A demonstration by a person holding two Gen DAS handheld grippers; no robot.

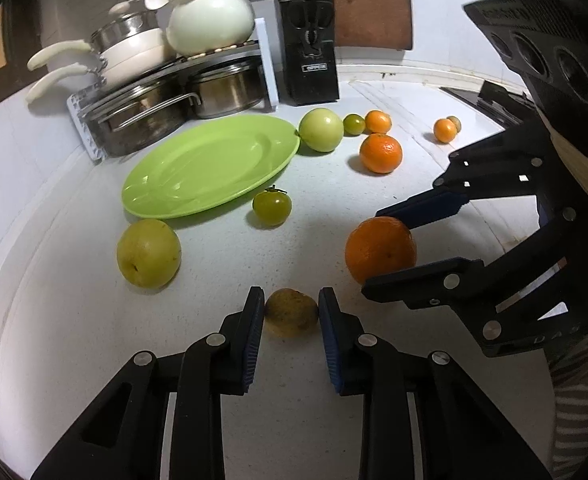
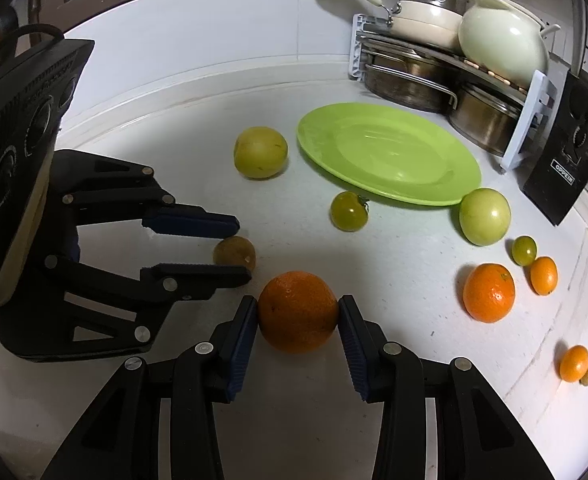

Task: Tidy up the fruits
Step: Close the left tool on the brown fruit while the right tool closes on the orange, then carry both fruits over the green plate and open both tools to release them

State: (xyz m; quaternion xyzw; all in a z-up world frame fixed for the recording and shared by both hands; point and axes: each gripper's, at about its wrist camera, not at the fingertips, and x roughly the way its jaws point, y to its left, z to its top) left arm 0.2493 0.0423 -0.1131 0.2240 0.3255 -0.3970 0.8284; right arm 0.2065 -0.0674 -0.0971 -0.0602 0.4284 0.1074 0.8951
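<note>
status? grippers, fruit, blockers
Left gripper shut on small brownish fruit. Right gripper shut on orange. Green plate empty, path clear.

Orange (image 2: 298,311), brownish fruit (image 1: 291,312) gripped; plate (image 1: 209,164) bare.

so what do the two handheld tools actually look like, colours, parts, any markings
Both match: the left tool and right tool have black linkage fingers with round silver rivets and ribbed dark blue pads. Behind each sits a black ribbed housing with round openings and raised lettering, too blurred to read. A striped sleeve shows behind the right one.
</note>
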